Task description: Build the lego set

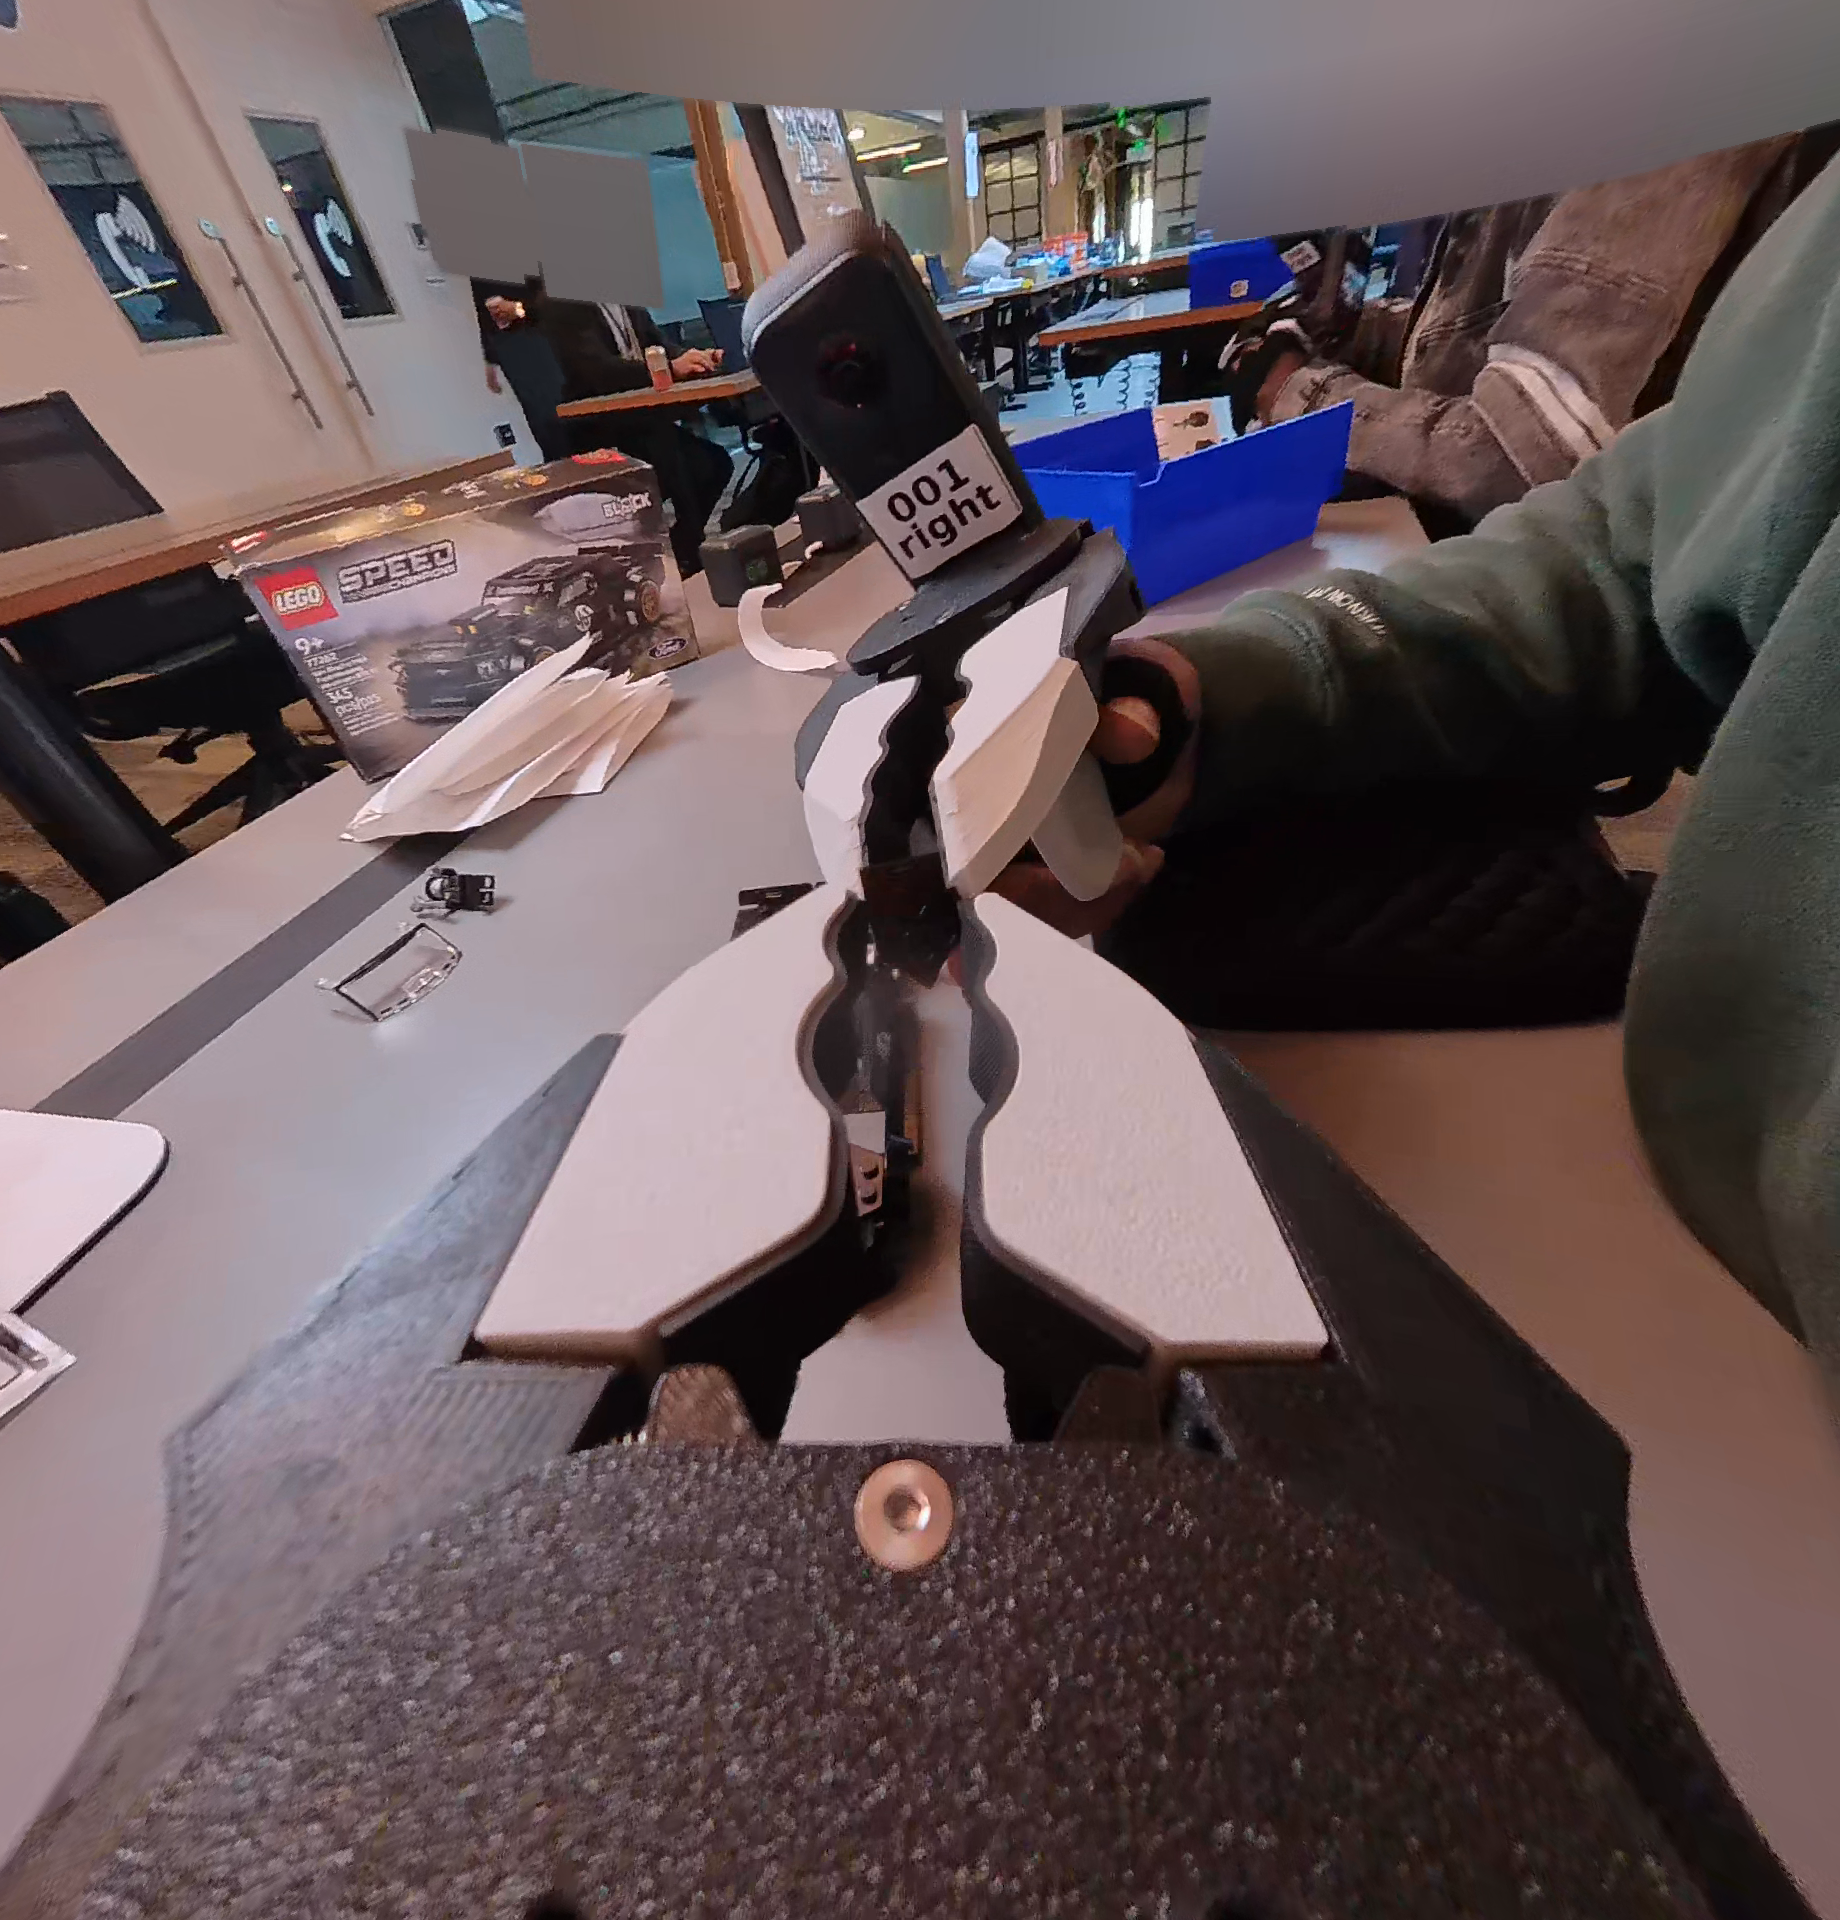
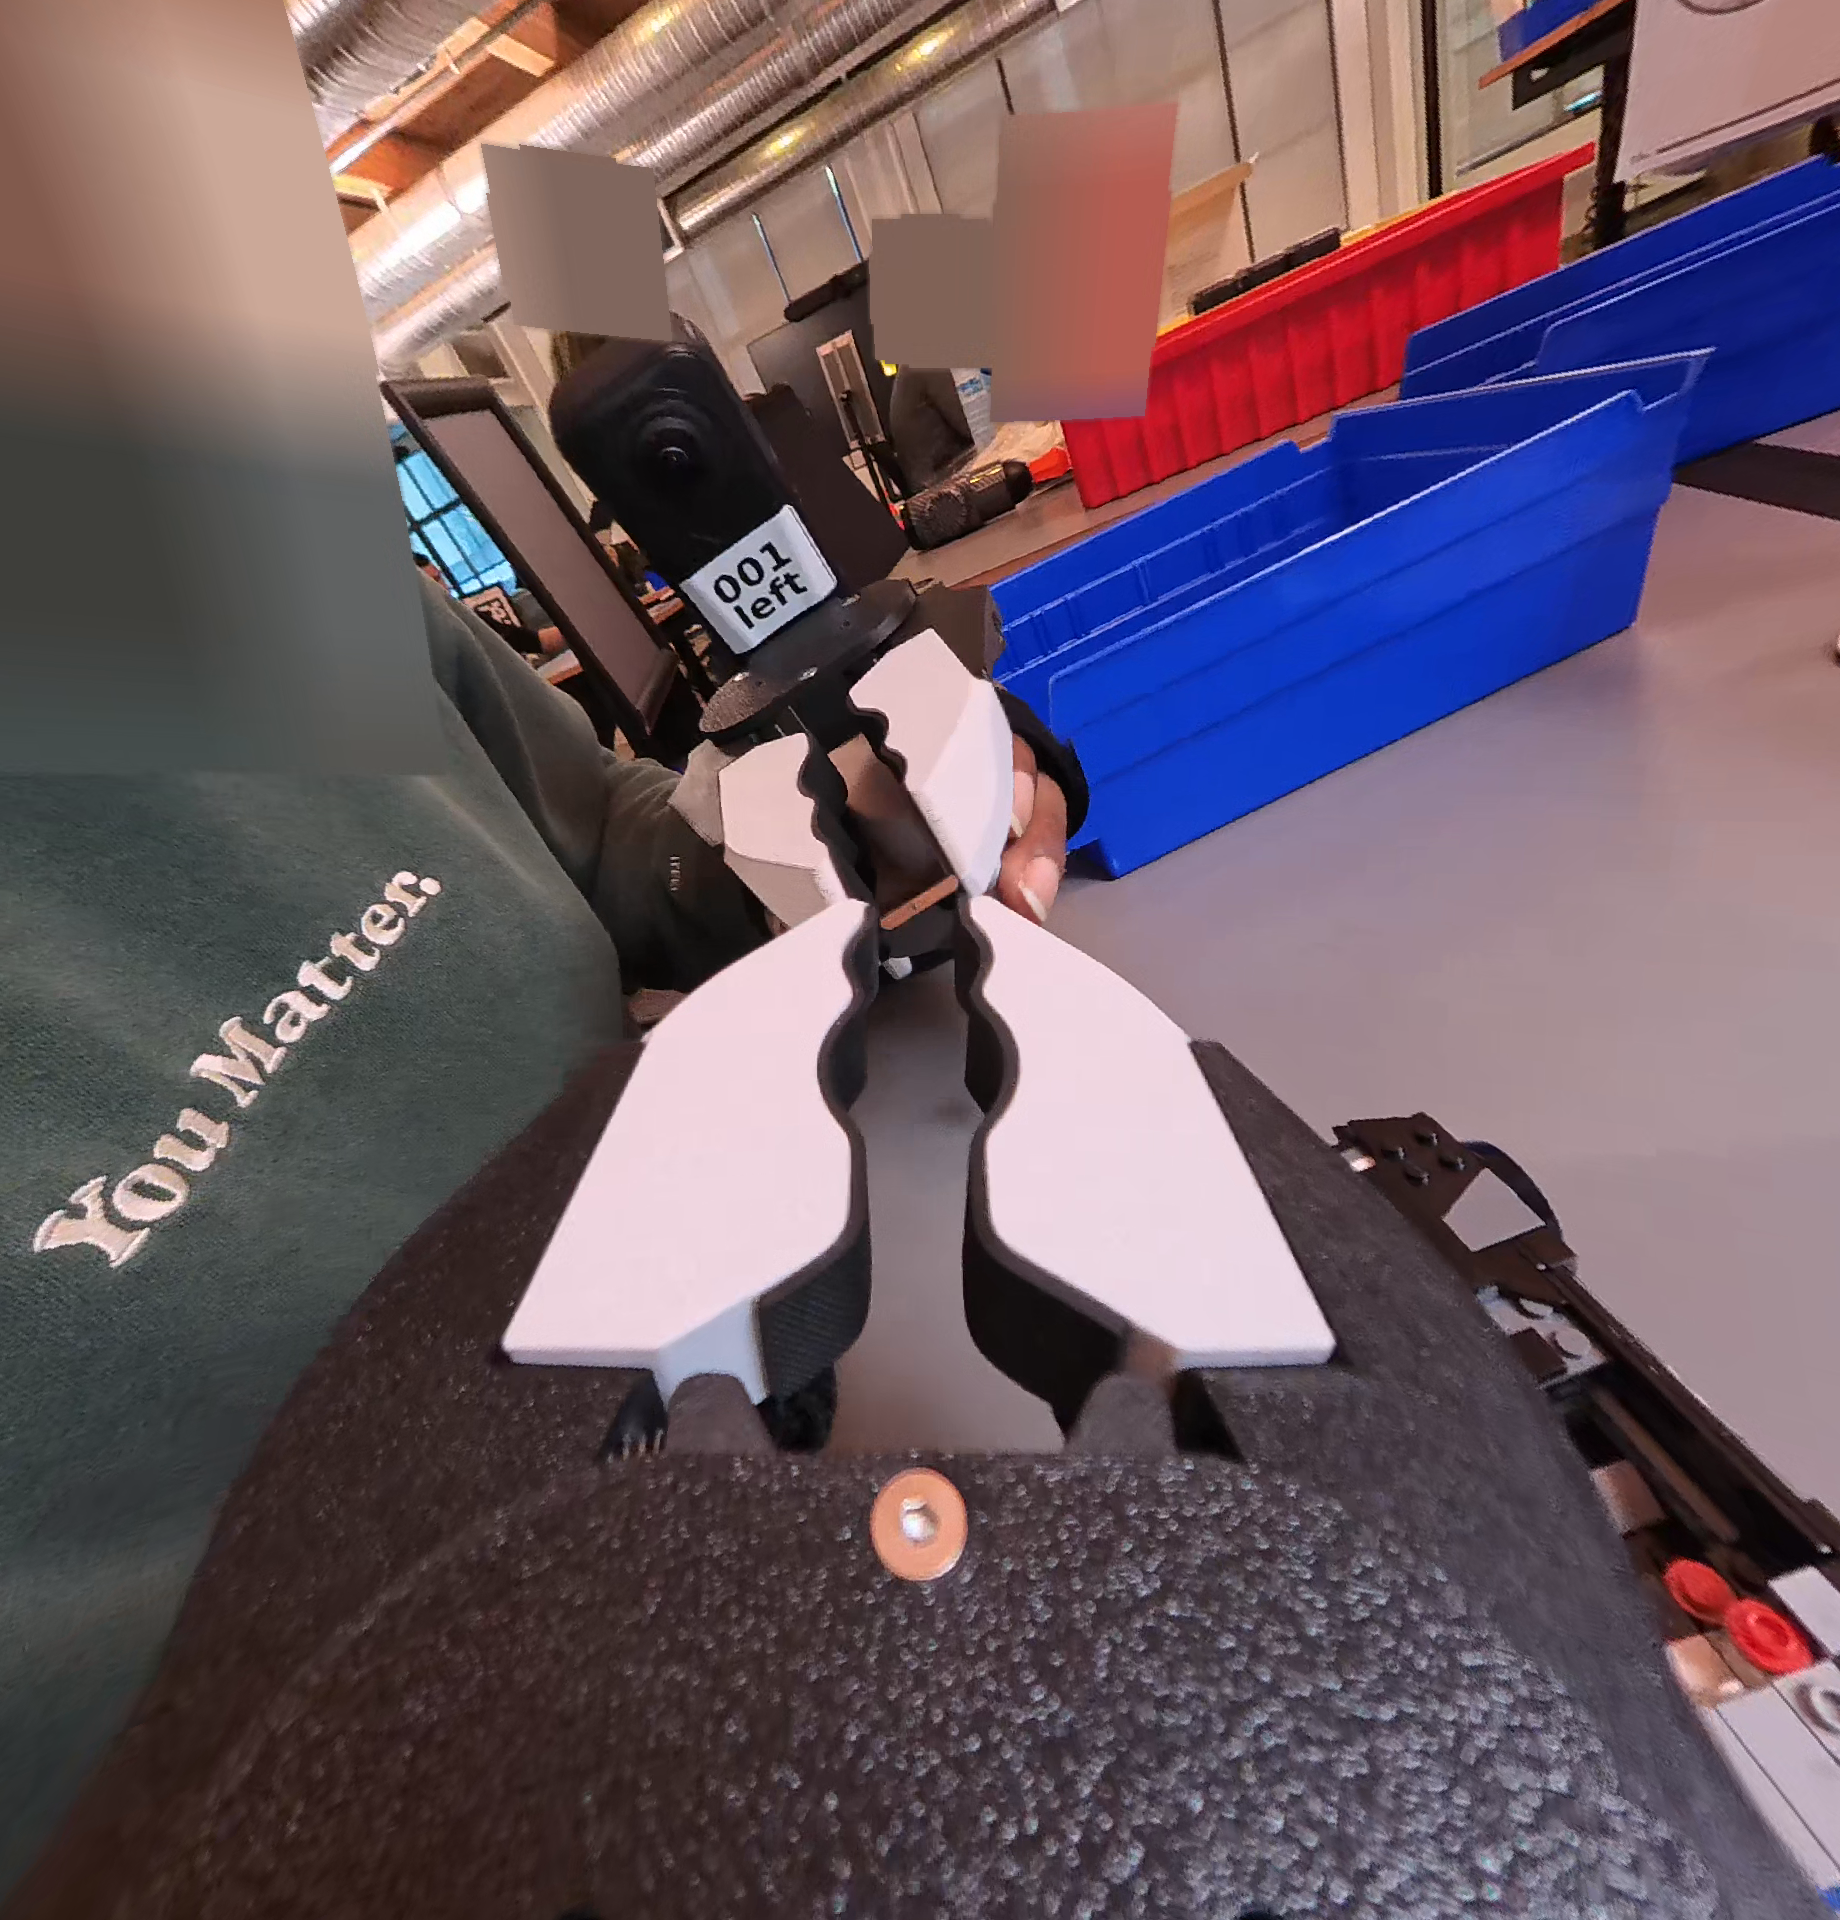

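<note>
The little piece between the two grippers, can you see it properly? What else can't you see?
- Small piece, both views: tiny, wedged where the left gripper and right gripper meet; which one holds it is unclear.
- Black lego frame, right wrist view: mostly hidden behind the gripper's body and cut off by the right edge.
- Booklet, left wrist view: cut off by the left edge.
</note>
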A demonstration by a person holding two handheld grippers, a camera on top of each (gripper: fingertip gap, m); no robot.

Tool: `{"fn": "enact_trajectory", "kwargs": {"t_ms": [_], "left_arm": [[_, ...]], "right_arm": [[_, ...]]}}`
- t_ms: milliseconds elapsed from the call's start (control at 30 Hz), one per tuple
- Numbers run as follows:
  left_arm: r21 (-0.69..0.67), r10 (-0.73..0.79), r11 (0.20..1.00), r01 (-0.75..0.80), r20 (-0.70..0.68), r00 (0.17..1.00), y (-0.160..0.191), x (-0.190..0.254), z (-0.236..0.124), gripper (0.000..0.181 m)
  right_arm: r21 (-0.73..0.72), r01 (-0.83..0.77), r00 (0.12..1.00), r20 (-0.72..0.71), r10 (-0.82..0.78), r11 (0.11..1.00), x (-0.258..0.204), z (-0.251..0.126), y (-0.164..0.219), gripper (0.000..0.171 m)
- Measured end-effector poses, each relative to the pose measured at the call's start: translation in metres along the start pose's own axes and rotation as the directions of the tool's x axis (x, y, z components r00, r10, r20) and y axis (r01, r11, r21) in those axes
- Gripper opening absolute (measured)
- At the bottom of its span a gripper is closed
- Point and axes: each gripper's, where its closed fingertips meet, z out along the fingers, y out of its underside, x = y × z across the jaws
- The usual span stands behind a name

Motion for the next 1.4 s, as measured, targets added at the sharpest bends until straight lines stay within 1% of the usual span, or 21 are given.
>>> {"fn": "enact_trajectory", "kwargs": {"t_ms": [67, 167, 367, 433, 500, 567, 600, 667, 733, 800, 833, 900, 1000, 1200, 1400], "left_arm": [[-0.014, 0.010, 1.000, -0.010, 0.027, 1.000, 0.002, -0.004, 0.000, 0.016], [-0.044, 0.004, 0.999, -0.003, 0.036, 0.999, 0.007, -0.006, -0.001, 0.010], [-0.089, 0.005, 0.996, -0.001, 0.046, 0.999, 0.017, -0.005, 0.001, 0.008], [-0.089, -0.044, 0.995, 0.049, 0.053, 0.998, 0.019, -0.009, 0.000, 0.008], [-0.117, -0.120, 0.985, 0.130, 0.084, 0.989, 0.028, -0.017, -0.001, 0.008], [-0.131, -0.235, 0.961, 0.245, 0.086, 0.968, 0.036, -0.022, -0.001, 0.010], [-0.133, -0.293, 0.943, 0.304, 0.096, 0.951, 0.040, -0.026, -0.001, 0.009], [-0.156, -0.374, 0.907, 0.391, 0.129, 0.918, 0.051, -0.035, -0.001, 0.010], [-0.200, -0.396, 0.884, 0.422, 0.158, 0.905, 0.063, -0.043, 0.001, 0.013], [-0.261, -0.382, 0.872, 0.415, 0.170, 0.909, 0.074, -0.049, 0.004, 0.014], [-0.292, -0.368, 0.867, 0.404, 0.170, 0.914, 0.079, -0.050, 0.006, 0.016], [-0.351, -0.322, 0.865, 0.358, 0.157, 0.934, 0.088, -0.051, 0.010, 0.016], [-0.388, -0.272, 0.873, 0.296, 0.116, 0.955, 0.092, -0.050, 0.016, 0.017], [-0.372, -0.315, 0.875, 0.309, 0.047, 0.948, 0.094, -0.042, 0.024, 0.015], [-0.370, -0.284, 0.888, 0.274, 0.029, 0.958, 0.095, -0.038, 0.026, 0.014]], "right_arm": [[-0.003, -0.007, 1.000, -0.026, 0.007, 1.000, 0.004, -0.001, 0.001, 0.008], [-0.019, 0.002, 0.998, -0.069, -0.003, 1.000, 0.008, -0.003, 0.004, 0.003], [-0.051, 0.019, 0.991, -0.128, -0.025, 0.999, 0.011, -0.001, 0.006, 0.003], [-0.072, 0.071, 0.980, -0.180, -0.083, 0.995, 0.016, -0.003, 0.005, 0.003], [-0.126, 0.169, 0.945, -0.260, -0.196, 0.978, 0.022, -0.007, 0.004, 0.003], [-0.234, 0.256, 0.874, -0.357, -0.328, 0.938, 0.035, -0.012, 0.007, 0.003], [-0.317, 0.287, 0.819, -0.408, -0.403, 0.904, 0.046, -0.017, 0.011, 0.003], [-0.510, 0.280, 0.699, -0.473, -0.536, 0.814, 0.069, -0.027, 0.026, 0.003], [-0.668, 0.256, 0.576, -0.475, -0.665, 0.699, 0.088, -0.034, 0.039, 0.003], [-0.766, 0.229, 0.501, -0.437, -0.747, 0.601, 0.096, -0.034, 0.049, 0.003], [-0.796, 0.215, 0.487, -0.414, -0.769, 0.565, 0.098, -0.033, 0.054, 0.003], [-0.823, 0.186, 0.473, -0.404, -0.783, 0.537, 0.099, -0.032, 0.056, 0.004], [-0.820, 0.152, 0.498, -0.419, -0.760, 0.552, 0.094, -0.030, 0.054, 0.003], [-0.811, 0.119, 0.540, -0.431, -0.723, 0.573, 0.088, -0.023, 0.060, 0.008], [-0.786, 0.090, 0.589, -0.453, -0.669, 0.612, 0.088, -0.018, 0.065, 0.010]]}}
